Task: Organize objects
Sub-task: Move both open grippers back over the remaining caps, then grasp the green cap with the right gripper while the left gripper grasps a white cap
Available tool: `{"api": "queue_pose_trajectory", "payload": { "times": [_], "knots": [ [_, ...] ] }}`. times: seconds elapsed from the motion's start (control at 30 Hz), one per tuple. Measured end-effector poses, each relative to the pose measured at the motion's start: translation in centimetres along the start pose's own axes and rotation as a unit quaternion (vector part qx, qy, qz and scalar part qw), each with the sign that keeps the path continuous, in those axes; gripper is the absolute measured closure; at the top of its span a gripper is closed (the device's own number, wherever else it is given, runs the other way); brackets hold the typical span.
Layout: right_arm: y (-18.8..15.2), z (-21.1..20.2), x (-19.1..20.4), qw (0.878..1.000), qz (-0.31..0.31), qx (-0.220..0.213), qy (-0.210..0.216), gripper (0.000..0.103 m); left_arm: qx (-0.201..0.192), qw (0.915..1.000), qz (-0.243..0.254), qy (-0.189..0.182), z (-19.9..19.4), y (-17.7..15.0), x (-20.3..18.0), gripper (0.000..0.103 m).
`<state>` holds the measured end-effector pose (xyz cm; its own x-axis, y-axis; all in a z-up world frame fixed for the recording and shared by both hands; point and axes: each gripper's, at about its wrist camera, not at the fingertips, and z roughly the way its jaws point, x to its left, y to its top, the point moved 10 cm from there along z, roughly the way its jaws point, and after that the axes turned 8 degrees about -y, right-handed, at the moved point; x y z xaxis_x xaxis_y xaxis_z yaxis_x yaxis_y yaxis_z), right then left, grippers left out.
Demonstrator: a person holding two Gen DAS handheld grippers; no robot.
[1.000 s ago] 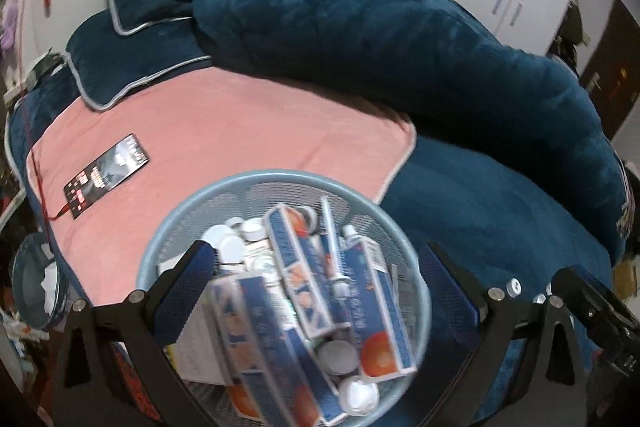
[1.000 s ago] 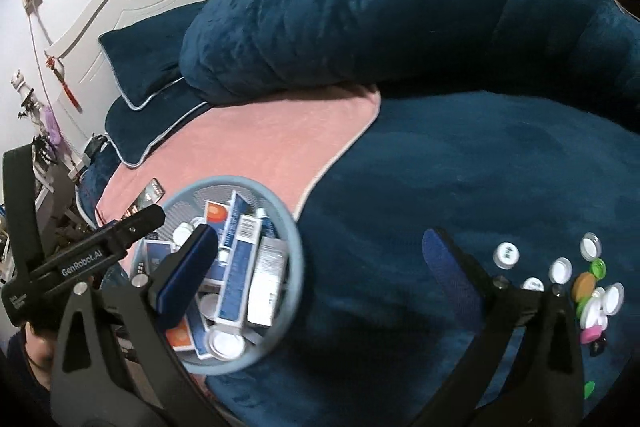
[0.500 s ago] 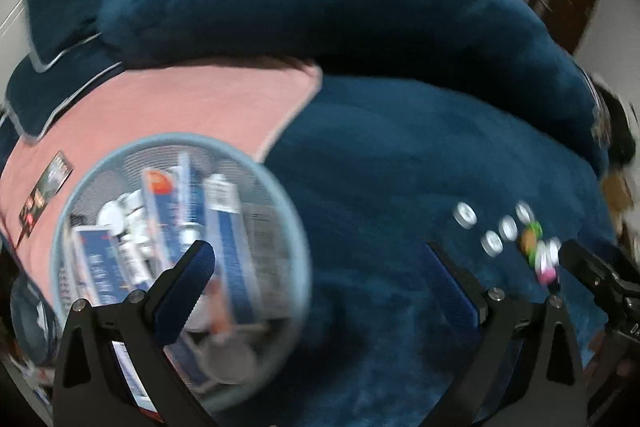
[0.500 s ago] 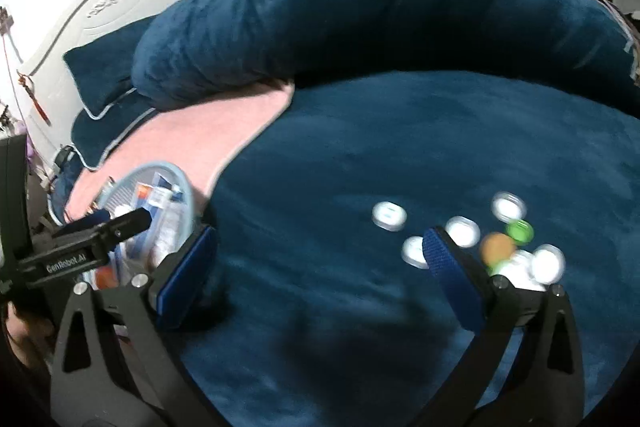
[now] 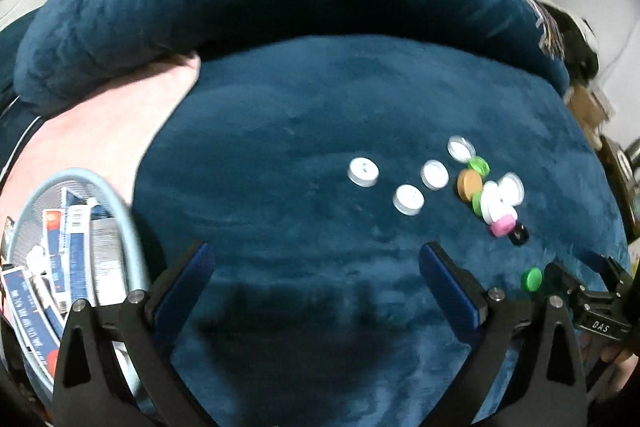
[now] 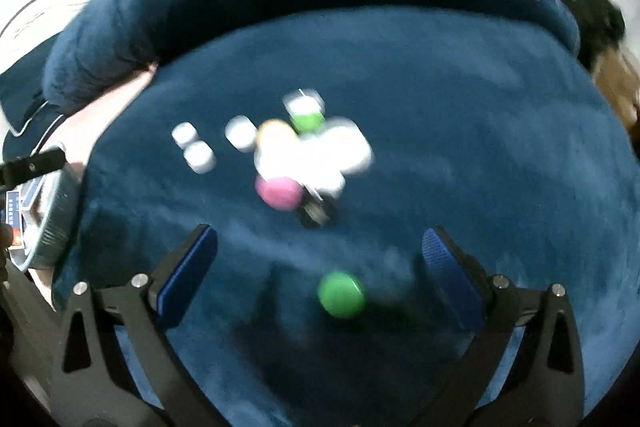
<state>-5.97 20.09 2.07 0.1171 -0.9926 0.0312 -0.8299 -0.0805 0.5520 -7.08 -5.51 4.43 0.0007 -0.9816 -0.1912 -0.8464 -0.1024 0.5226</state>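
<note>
- The left gripper (image 5: 316,269) hangs over the dark blue blanket (image 5: 320,107) with its blue-padded fingers spread wide and nothing between them.
- A scatter of bottle caps (image 5: 472,183) lies on the blanket ahead of the left gripper and off to its right, well apart from its fingertips.
- Three white caps sit apart from one another on the near-left side of that scatter, the leftmost white cap (image 5: 363,171) standing alone.
- Further right the caps crowd together and touch: an orange-brown cap (image 5: 469,183), a green one, several white ones, a pink cap (image 5: 502,225) and a black cap (image 5: 519,235).
- A lone green cap (image 5: 531,279) lies away from the cluster, just beside the right gripper's tip as the left wrist view shows it.
- The right gripper (image 6: 320,259) is also opened wide and empty; its view is blurred.
- In the right wrist view the lone green cap (image 6: 341,294) rests on the blanket between the two spread fingers, touching neither.
- The pink cap (image 6: 279,191) and the blurred cluster lie just ahead of the right gripper's fingertips.
- A pale blue round basket (image 5: 120,211) full of blue and white boxes (image 5: 76,239) sits at the far left, beside the left gripper's left finger, partly on a pink cloth (image 5: 108,115).
</note>
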Motion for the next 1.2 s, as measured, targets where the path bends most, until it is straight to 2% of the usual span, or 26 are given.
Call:
{"api": "queue_pose_trajectory", "payload": {
  "times": [0.23, 0.33, 0.4, 0.43, 0.47, 0.5, 0.63, 0.77, 0.93, 1.07, 1.13, 1.17, 1.2],
  "knots": [
    [-2.9, 0.6, -1.4, 1.000, 0.009, 0.010, 0.009, 0.003, 0.029, 0.9993, 0.010, -0.022, 2.7, -1.1, -3.1, 0.001],
    [-3.4, 1.2, -0.8, 1.000, -0.003, 0.014, 0.013, 0.024, 0.036, 0.9990, 0.014, -0.023, 4.1, -1.3, -3.8, 0.001],
    [-3.8, 1.9, -0.2, 0.999, -0.015, 0.026, 0.016, 0.032, 0.043, 0.9987, 0.016, -0.021, 5.1, -1.6, -4.0, 0.001],
    [-4.1, 2.4, 0.0, 0.999, -0.020, 0.033, 0.017, 0.043, 0.047, 0.9985, 0.015, -0.023, 5.6, -1.8, -4.0, 0.001],
    [-4.3, 2.9, 0.4, 0.999, -0.026, 0.038, 0.014, 0.065, 0.049, 0.9984, 0.014, -0.024, 5.8, -1.8, -4.0, 0.001],
    [-4.4, 3.4, 0.5, 0.999, -0.033, 0.040, 0.008, 0.071, 0.051, 0.9983, 0.011, -0.025, 6.2, -1.9, -4.0, 0.001],
    [-3.7, 2.9, 0.7, 0.999, -0.030, 0.021, 0.010, 0.072, 0.052, 0.9974, -0.018, -0.048, 7.4, -1.8, -3.7, 0.001],
    [-1.3, 1.5, -0.2, 1.000, 0.002, -0.015, 0.018, 0.072, 0.044, 0.9947, -0.052, -0.077, 8.7, -1.2, -3.9, 0.001],
    [1.1, 2.1, -0.7, 0.997, 0.059, -0.020, 0.036, 0.072, 0.030, 0.9948, -0.035, -0.091, 11.7, 0.1, -5.6, 0.004],
    [1.6, 2.3, 0.1, 0.997, 0.056, -0.019, 0.039, 0.072, 0.029, 0.9968, 0.012, -0.073, 13.6, 0.8, -6.9, 0.018],
    [1.7, 2.6, 0.5, 0.998, 0.050, -0.016, 0.038, 0.072, 0.028, 0.9972, 0.032, -0.062, 14.1, 1.0, -7.2, 0.042],
    [1.8, 2.7, 0.7, 0.998, 0.049, -0.016, 0.038, 0.072, 0.026, 0.9971, 0.042, -0.058, 14.2, 1.0, -7.3, 0.065],
    [2.0, 2.7, 0.8, 0.998, 0.048, -0.016, 0.038, 0.072, 0.023, 0.9969, 0.049, -0.057, 14.0, 1.1, -7.5, 0.073]
  ]
}}
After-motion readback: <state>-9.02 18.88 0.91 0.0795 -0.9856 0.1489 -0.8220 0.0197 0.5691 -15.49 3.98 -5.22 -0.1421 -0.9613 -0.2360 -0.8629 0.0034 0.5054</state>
